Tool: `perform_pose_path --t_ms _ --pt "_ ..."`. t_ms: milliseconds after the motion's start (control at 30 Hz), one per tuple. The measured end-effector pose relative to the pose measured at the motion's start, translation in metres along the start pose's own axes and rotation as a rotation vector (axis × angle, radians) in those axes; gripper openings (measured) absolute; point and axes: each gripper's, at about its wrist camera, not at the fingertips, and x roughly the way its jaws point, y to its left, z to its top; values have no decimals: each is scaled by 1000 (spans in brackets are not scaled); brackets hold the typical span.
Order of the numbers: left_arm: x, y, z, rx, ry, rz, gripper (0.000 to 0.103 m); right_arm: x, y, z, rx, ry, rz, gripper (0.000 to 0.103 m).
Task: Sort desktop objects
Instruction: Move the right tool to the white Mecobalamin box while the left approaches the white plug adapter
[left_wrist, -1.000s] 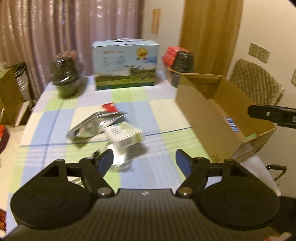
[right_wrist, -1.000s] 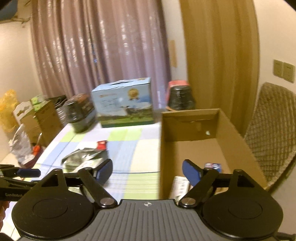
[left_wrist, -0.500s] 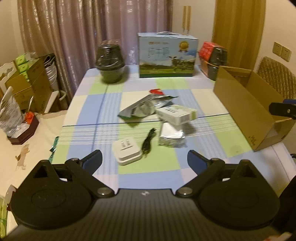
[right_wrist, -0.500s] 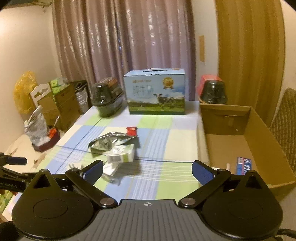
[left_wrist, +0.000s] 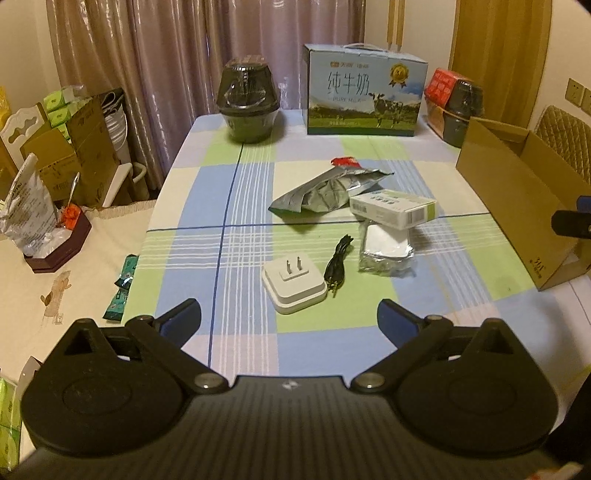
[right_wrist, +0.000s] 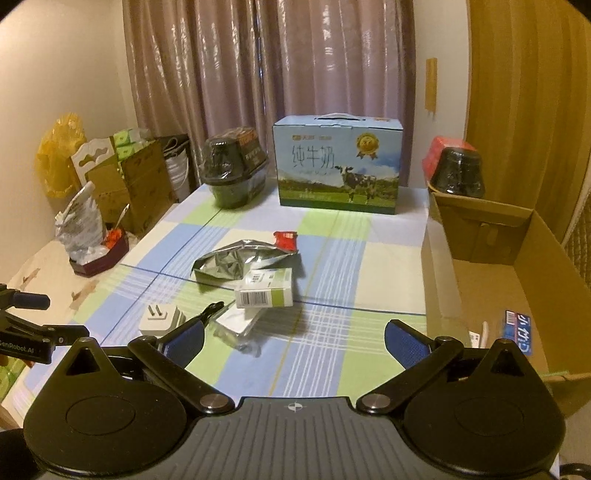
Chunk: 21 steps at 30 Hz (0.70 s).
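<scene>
Checked cloth table, curtains behind; both claws wide apart, nothing held.

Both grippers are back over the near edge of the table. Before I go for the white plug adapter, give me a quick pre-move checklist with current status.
1. Left gripper open and empty: ok.
2. Right gripper open and empty: ok.
3. White plug adapter unobstructed: ok; it lies prongs up, just ahead of the left gripper, nothing on top.
4. Black cable apart from the adapter: cannot tell; it lies right beside it and could get caught.
5. Cardboard box open with room: ok; only a few small items at its near end.
6. Green-and-white carton stable: not ok; it rests partly on the silver pouch, so avoid bumping it.
</scene>
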Motion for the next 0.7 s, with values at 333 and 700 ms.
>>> perform_pose_path --t_ms 333,700 --pt "35 2 6 -13 30 -5 100 39 5 2 -9 40 14 101" --pt "83 4 20 -33 54 -11 100 91 1 14 11 56 30 101"
